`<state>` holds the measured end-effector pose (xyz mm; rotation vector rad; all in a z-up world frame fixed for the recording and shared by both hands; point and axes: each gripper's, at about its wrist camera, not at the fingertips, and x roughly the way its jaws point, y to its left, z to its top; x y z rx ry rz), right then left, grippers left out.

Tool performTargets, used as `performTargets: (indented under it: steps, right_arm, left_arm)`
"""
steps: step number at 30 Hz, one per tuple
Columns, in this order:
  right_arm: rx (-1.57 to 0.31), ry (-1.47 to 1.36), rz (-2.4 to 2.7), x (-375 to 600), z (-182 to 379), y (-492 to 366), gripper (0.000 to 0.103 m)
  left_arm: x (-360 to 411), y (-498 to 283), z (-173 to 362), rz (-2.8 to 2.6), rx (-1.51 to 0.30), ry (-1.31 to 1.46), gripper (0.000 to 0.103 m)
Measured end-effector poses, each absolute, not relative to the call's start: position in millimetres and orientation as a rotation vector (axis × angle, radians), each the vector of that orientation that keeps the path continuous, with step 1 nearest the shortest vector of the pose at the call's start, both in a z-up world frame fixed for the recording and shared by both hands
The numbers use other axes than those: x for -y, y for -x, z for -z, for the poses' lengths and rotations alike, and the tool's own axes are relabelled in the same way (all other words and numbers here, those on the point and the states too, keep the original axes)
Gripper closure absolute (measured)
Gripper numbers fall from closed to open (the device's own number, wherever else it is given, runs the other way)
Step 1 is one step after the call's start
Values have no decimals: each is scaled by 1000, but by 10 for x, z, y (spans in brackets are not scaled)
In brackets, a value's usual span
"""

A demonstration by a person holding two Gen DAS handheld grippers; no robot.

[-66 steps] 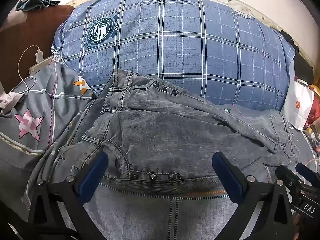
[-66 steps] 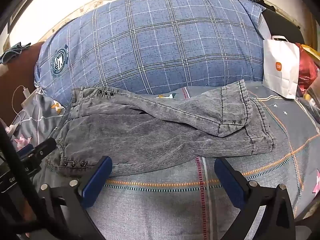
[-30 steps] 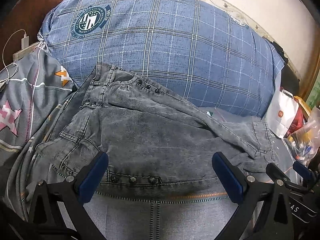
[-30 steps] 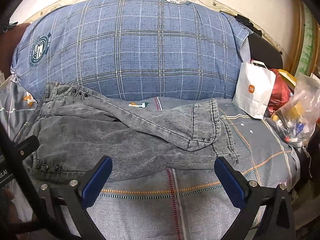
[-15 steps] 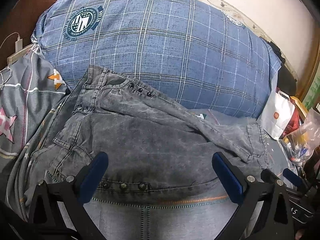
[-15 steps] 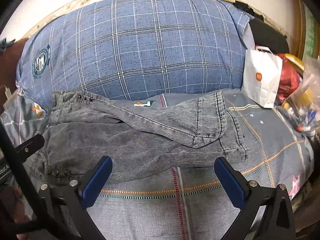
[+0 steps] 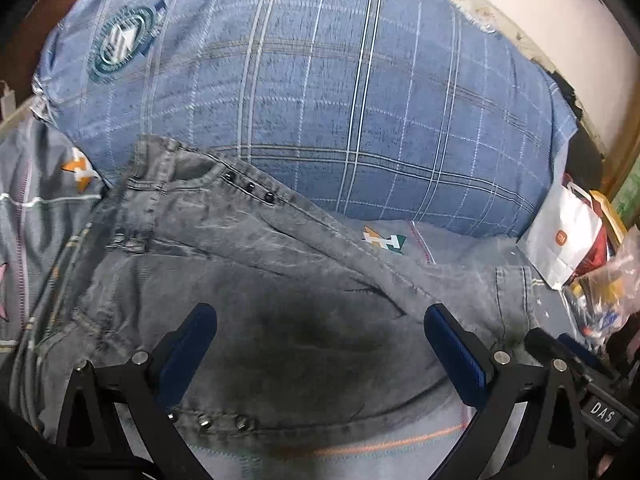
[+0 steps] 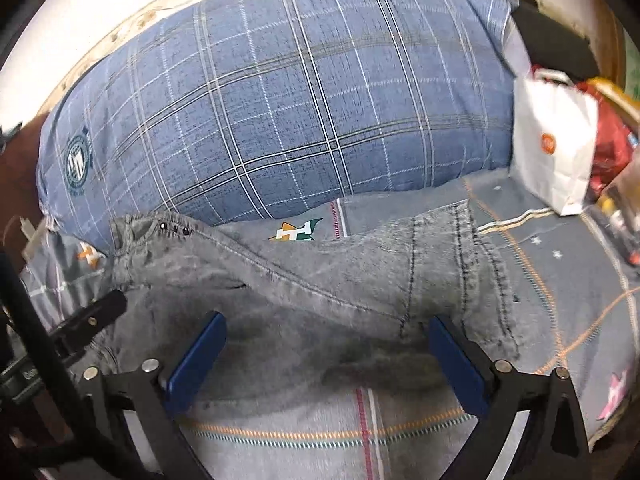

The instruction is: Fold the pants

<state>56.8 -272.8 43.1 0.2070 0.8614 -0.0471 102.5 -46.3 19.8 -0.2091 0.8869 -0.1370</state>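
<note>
Grey denim pants (image 7: pixel 248 280) lie folded lengthwise on the bed, waistband with studs at the left and leg hems at the right; they also show in the right wrist view (image 8: pixel 320 292). My left gripper (image 7: pixel 320 340) is open and empty, low over the hip area near the waistband. My right gripper (image 8: pixel 326 354) is open and empty, low over the lower legs close to the hems (image 8: pixel 472 264). Its blue pads (image 8: pixel 198 360) straddle the cloth without holding it.
A large blue plaid pillow (image 7: pixel 320 100) stands behind the pants. A white paper bag (image 8: pixel 554 148) and plastic bags with clutter (image 7: pixel 608 300) sit at the right. The grey patterned bedsheet (image 8: pixel 360 420) extends in front. A charger cable lies far left.
Both grippers have moved forward and down toward the pants, so the cloth now fills the space between the fingers. The pants have not moved. Both stay open.
</note>
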Motion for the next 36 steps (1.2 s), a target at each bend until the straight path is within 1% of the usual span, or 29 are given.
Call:
performTargets:
  steps: [7, 10, 13, 18, 26, 27, 29, 30, 31, 33, 35, 36]
  right_arm:
    - [-902, -283, 17, 2962, -250, -851, 6]
    - [-933, -357, 5, 3087, -88, -851, 11]
    - [-976, -430, 25, 3300, 60, -917, 11]
    - [-998, -502, 45, 3610, 143, -968, 11]
    - [-1040, -547, 47, 3786, 298, -1099, 22]
    - [-1041, -544, 55, 3796, 307, -1100, 22]
    - [-1033, -517, 90, 3815, 286, -1097, 22]
    - [-1022, -501, 119, 3834, 259, -1082, 22]
    - [-1016, -497, 130, 3848, 245, -1064, 22]
    - [-1013, -501, 122, 3860, 229, -1057, 22]
    - [-1048, -494, 109, 3841, 310, -1105, 22]
    - [-1069, -500, 95, 3819, 367, -1132, 24]
  left_arm:
    - [691, -1436, -76, 185, -975, 257, 0]
    - [797, -1598, -4, 187, -1000, 257, 0]
    - [879, -1765, 91, 192, -1039, 282, 0]
    - [963, -1995, 261, 214, -1121, 355, 0]
    - [1230, -2193, 393, 242, -1174, 365, 1]
    - [1249, -2207, 410, 231, -1181, 372, 3]
    - [1269, -2229, 436, 228, -1201, 378, 17]
    - [1287, -2238, 467, 227, -1226, 381, 21]
    - [1290, -2255, 503, 227, -1234, 389, 30]
    - [1281, -2255, 545, 218, -1243, 408, 30]
    - [1303, -2306, 628, 188, -1269, 398, 30]
    - [1292, -2319, 656, 187, -1274, 403, 31]
